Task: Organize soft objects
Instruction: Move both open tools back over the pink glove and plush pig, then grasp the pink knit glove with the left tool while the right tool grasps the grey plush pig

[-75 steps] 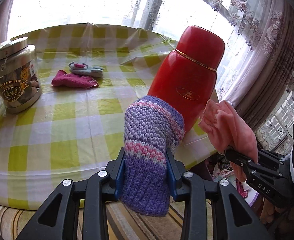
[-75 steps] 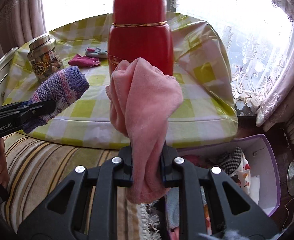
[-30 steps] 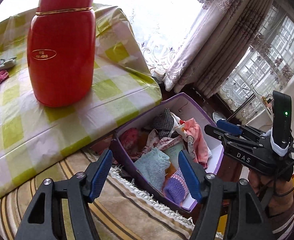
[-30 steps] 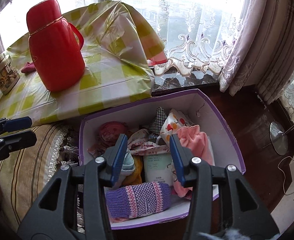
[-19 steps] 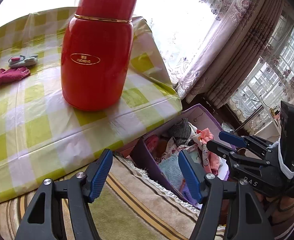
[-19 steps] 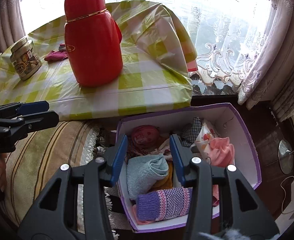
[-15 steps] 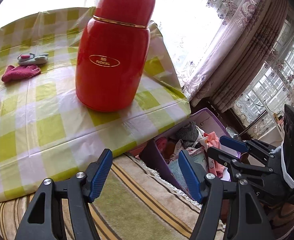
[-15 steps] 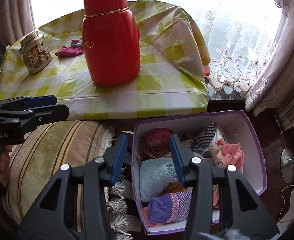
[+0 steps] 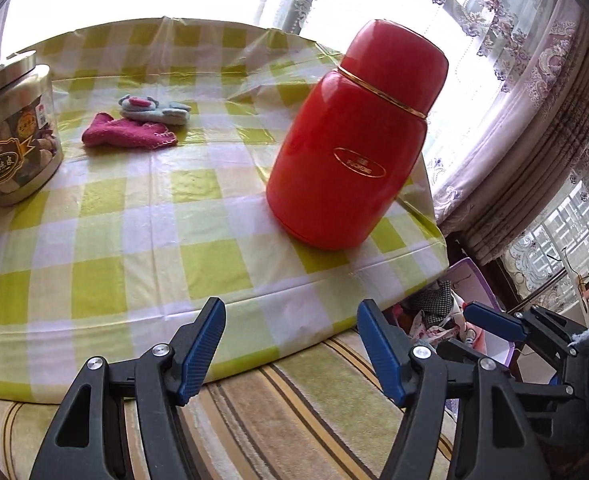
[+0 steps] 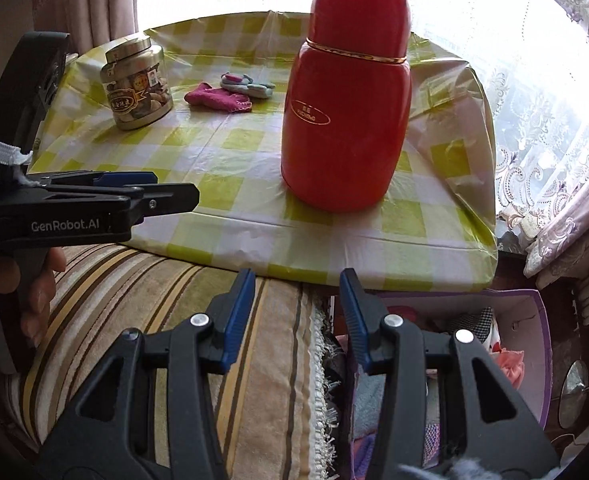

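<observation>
Both the left gripper (image 9: 290, 344) and right gripper (image 10: 297, 312), released and empty after dropping the knit sock and pink cloth into the purple box (image 10: 544, 344), now swing back toward the magenta sock (image 9: 128, 135) at upper left of the desk (image 9: 134, 216).

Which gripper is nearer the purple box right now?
Right. The right gripper hangs by the purple box at its near-left corner; the left gripper is over the striped cushion, farther left.

left gripper (image 10: 166, 196) — "genrobot.ai"
</observation>
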Demonstrator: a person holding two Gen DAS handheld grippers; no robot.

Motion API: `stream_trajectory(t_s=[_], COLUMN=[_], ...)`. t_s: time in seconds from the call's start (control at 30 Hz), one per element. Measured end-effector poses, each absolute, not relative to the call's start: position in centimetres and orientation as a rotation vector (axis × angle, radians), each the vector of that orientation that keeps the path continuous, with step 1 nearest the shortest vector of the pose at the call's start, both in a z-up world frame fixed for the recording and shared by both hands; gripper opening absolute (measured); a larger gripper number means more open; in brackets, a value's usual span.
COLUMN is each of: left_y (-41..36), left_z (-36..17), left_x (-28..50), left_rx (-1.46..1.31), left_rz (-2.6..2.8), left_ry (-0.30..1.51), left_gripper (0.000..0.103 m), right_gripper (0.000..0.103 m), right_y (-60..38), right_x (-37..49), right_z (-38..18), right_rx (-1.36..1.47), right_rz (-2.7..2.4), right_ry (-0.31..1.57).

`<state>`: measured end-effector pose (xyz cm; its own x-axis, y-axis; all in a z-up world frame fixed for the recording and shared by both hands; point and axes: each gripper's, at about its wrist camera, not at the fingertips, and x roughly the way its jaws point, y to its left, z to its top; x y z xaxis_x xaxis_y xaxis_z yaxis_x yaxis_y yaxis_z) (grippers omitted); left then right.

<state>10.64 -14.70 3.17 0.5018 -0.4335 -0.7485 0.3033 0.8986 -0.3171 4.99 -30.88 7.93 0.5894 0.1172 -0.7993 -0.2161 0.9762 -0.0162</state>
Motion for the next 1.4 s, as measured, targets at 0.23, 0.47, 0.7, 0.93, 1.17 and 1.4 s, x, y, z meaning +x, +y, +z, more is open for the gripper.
stream_trajectory(t_s=[0.23,0.47,0.7,0.93,1.17,1.4], left_y=[-11.5,-8.7,-6.5,-4.6,-3.2,-2.2], left_z=[3.0,2.8,2.8,2.7,2.1,1.4], left_x=[12.4,13.7,15.3,16.5,17.4,18.2], left_rx=[-0.171,-0.192,-0.214,-0.254,-0.285,-0.314], left_rz=[-0.365,-0.303,-0.247,-0.203,-0.171,-0.147], left_ry=[0.936,0.928,0.919,0.915,0.926,0.934], left_gripper=[0.069,0.069,0.069,0.069,0.069,0.069], right_gripper=[0.048,0.05,0.051,0.052,0.055,0.056], right_y=[-27.8,-25.0,-22.4,-20.3,-18.7,-17.4], right_x=[7.0,8.9,11.1,13.3,15.5,17.8], right_z=[8.3,8.8,9.7,10.5,10.9,10.7], right_rx=[-0.148,-0.174,-0.181,-0.185,-0.183,-0.162], right_rz=[0.256,0.308,0.349,0.374,0.386,0.382], right_ry=[0.903,0.89,0.875,0.862,0.852,0.853])
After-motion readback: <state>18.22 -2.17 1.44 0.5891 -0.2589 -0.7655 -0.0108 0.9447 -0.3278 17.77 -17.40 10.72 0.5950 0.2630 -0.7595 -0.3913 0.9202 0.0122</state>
